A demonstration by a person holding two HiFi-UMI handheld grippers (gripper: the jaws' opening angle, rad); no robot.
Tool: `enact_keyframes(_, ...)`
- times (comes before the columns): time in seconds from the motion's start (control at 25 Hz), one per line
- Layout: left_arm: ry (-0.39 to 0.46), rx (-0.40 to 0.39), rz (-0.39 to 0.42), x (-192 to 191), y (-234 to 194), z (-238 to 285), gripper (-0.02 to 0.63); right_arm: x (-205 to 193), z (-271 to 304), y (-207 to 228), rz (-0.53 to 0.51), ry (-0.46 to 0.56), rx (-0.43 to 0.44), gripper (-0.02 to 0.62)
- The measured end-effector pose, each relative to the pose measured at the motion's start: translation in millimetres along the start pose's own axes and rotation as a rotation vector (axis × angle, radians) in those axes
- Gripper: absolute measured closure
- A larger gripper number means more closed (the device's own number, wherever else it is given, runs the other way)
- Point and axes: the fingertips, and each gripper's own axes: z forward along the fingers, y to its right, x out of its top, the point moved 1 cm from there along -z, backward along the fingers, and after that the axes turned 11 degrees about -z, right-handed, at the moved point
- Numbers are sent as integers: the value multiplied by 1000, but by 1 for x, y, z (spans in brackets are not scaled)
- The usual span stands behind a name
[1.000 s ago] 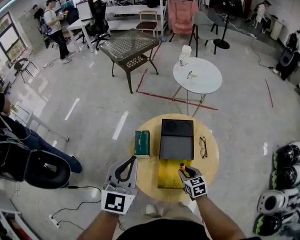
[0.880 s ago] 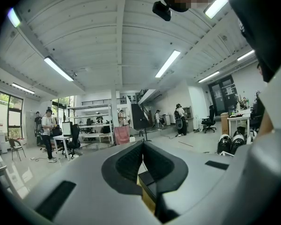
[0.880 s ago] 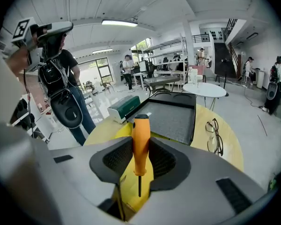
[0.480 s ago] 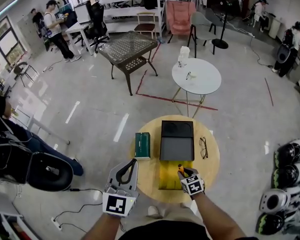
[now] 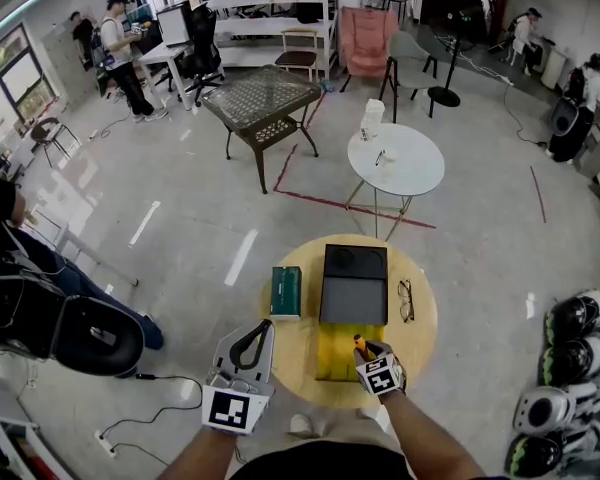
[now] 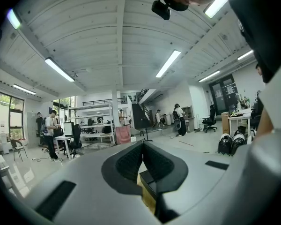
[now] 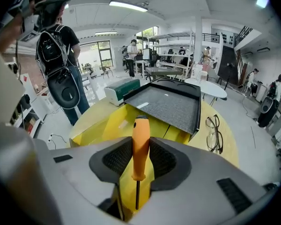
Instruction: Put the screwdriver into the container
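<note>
At lower centre the right hand-held gripper (image 5: 365, 350) pinches the orange-handled screwdriver (image 7: 140, 142) above the yellow container (image 5: 330, 358) on the round tabletop (image 5: 423, 330), its jaws having just been opening slightly. At lower left the left hand-held gripper (image 5: 267, 325) is pressed together on nothing; a black tray (image 5: 354, 286) lies beyond the container

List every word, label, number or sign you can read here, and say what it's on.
No legible text anywhere.
On the green box: any print is too small to read.
On the cubes of the left gripper and right gripper: square black-and-white patterns, no letters.
On the screwdriver: plain orange handle, no print.
</note>
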Motion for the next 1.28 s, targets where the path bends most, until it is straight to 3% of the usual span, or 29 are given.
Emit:
enact_keyframes(0.32,7,-6,-5,1,5,-4,589,6,-20,-1,-32,50,-9,453)
enact_keyframes(0.52,7,-31,-12,3,11,-5,589,29,-61,7,17,150,-54,453)
enact_keyframes(0.68,5,-49,-16,3,16,-3,589,45,-98,16,42,250,-102,490)
enact_keyframes(0.84,18,-60,-25,5,18,-7,589,64,-135,23,70,331,-168,577)
enact_keyframes(1.28,25,-63,-27,8,18,-19,589,95,-205,24,111,455,-264,580)
